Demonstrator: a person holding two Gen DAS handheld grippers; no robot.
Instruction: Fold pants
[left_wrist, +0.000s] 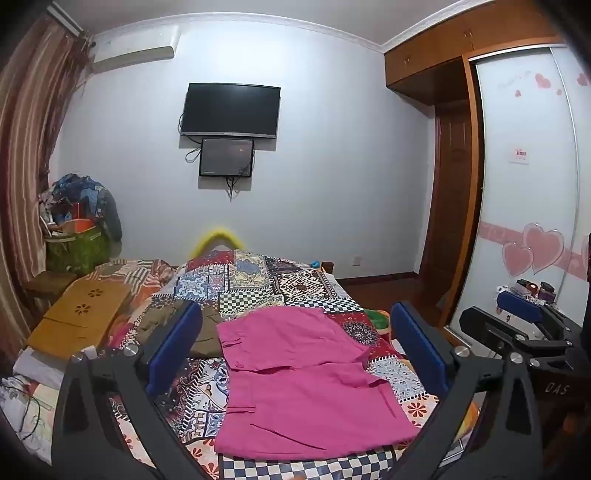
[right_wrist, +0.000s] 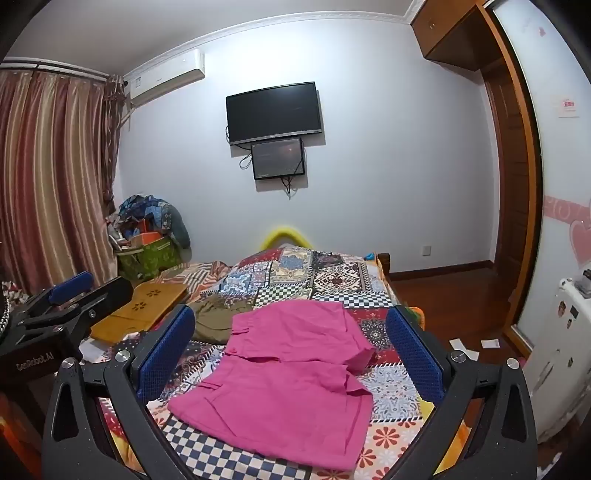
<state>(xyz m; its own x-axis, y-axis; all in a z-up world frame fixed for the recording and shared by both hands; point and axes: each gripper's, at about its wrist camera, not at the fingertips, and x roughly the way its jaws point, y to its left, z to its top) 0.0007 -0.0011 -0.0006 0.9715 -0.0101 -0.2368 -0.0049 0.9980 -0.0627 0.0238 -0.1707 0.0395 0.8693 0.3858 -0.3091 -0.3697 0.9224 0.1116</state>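
Note:
Pink pants (left_wrist: 295, 376) lie folded over on the patchwork bedspread (left_wrist: 258, 280), straight ahead of both grippers; they also show in the right wrist view (right_wrist: 288, 373). My left gripper (left_wrist: 295, 332) is open and empty, held above the near end of the bed with the pants between its blue pads. My right gripper (right_wrist: 291, 332) is open and empty too, beside the left one. The right gripper also shows at the right edge of the left wrist view (left_wrist: 524, 314), and the left gripper at the left edge of the right wrist view (right_wrist: 70, 291).
An olive-green garment (left_wrist: 181, 325) lies folded left of the pants. A yellow wooden lap table (left_wrist: 81, 317) sits on the bed's left side. A pile of bags (left_wrist: 81, 229) stands by the curtain. A wardrobe (left_wrist: 524, 184) and wooden floor lie to the right.

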